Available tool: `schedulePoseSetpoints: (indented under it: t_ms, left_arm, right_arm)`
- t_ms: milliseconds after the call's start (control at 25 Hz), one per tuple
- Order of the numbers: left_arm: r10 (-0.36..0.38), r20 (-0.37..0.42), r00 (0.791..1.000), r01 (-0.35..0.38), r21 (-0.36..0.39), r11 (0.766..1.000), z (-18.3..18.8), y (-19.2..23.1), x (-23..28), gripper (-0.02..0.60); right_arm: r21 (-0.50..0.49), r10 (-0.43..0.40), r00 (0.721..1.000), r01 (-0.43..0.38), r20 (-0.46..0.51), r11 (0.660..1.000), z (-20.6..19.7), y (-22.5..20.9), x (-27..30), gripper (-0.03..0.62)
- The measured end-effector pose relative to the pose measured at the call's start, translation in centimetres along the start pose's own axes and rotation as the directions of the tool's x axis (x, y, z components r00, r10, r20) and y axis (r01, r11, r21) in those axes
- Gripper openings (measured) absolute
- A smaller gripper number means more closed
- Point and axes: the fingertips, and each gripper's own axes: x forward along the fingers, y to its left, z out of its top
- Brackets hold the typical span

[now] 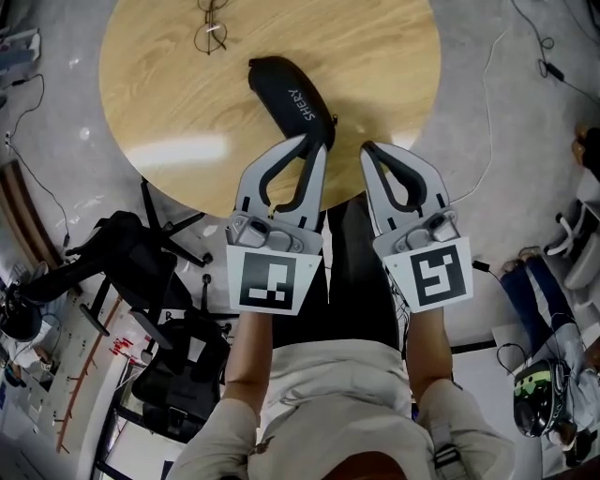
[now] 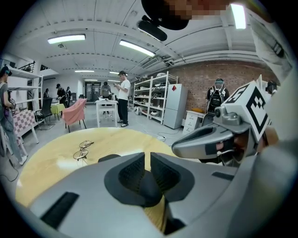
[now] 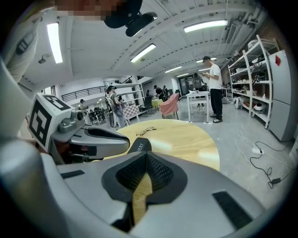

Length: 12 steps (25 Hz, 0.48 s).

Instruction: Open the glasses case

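Observation:
The black glasses case [image 1: 289, 98] lies closed on the round wooden table [image 1: 375, 66], its near end toward me. A pair of thin-framed glasses [image 1: 212, 28] lies folded near the table's far edge. My left gripper [image 1: 317, 141] is shut and empty, its tips over the case's near end; whether they touch it I cannot tell. My right gripper [image 1: 368, 148] is shut and empty too, just right of the case at the table's near edge. In the left gripper view the shut jaws hide most of the case [image 2: 108, 158]. The right gripper view shows the case's end [image 3: 138, 146] past the left gripper [image 3: 93, 137].
Black office chairs [image 1: 122, 248] stand on the floor left of and below the table. Cables [image 1: 487, 112] run over the floor on the right, and a helmet [image 1: 536, 398] lies at the lower right. People, shelving [image 2: 156, 95] and a pink chair [image 2: 74, 111] stand far off.

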Motion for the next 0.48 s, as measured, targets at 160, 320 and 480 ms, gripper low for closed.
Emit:
schedulePoseSetpoints:
  t_ms: [160,320,480]
  left_arm:
    - [-0.004,0.011,1.0,0.004,-0.023,1.0,-0.3,-0.2,0.8,0.037]
    - [0.008,0.018,1.0,-0.007,-0.025,1.0,-0.7,0.3,1.4,0.037]
    - [-0.003,0.015,1.0,0.003,-0.035,0.999,-1.1,0.6,1.6,0.037]
  right_arm:
    - [-0.005,-0.013,1.0,0.013,-0.009,1.0,-0.7,-0.2,0.7,0.02]
    - [-0.005,-0.022,1.0,0.022,-0.01,1.0,-1.4,-0.4,1.2,0.02]
    - [-0.001,-0.034,0.999,0.034,-0.019,0.999,-1.9,-0.6,1.5,0.02]
